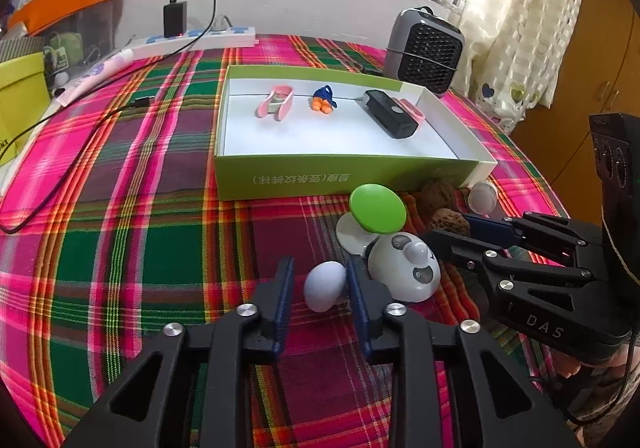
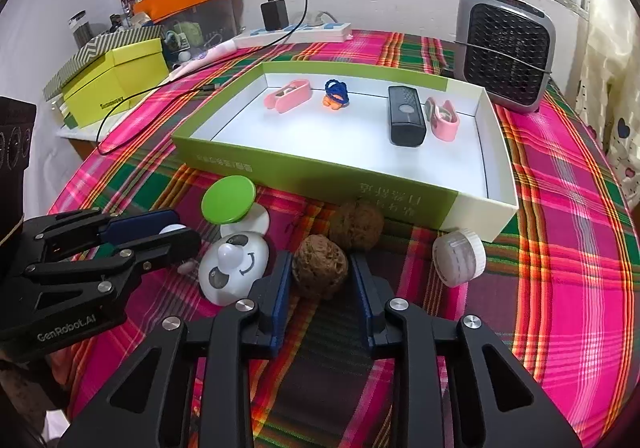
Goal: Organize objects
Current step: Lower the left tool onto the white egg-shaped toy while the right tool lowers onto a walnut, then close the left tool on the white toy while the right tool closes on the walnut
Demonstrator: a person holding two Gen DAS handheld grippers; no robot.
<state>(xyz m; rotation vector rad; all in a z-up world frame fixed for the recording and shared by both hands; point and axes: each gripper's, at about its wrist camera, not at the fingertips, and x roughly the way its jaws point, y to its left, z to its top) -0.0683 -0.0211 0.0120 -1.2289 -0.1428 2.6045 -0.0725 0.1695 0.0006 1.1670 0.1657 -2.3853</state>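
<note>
Left gripper (image 1: 319,290) brackets a pale egg (image 1: 324,291), apparently clamped; right gripper (image 2: 320,276) pinches the nearer walnut (image 2: 319,267). Both sit on the plaid tablecloth (image 1: 140,248), just before the green box (image 2: 320,175).

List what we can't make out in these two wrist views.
- Left wrist: second pink clip mostly hidden behind black device.
- Left wrist: walnut half covered by right gripper.
- Both: green box print too blurred to read.
- Left wrist: left gripper around egg, pad contact unclear.
</note>
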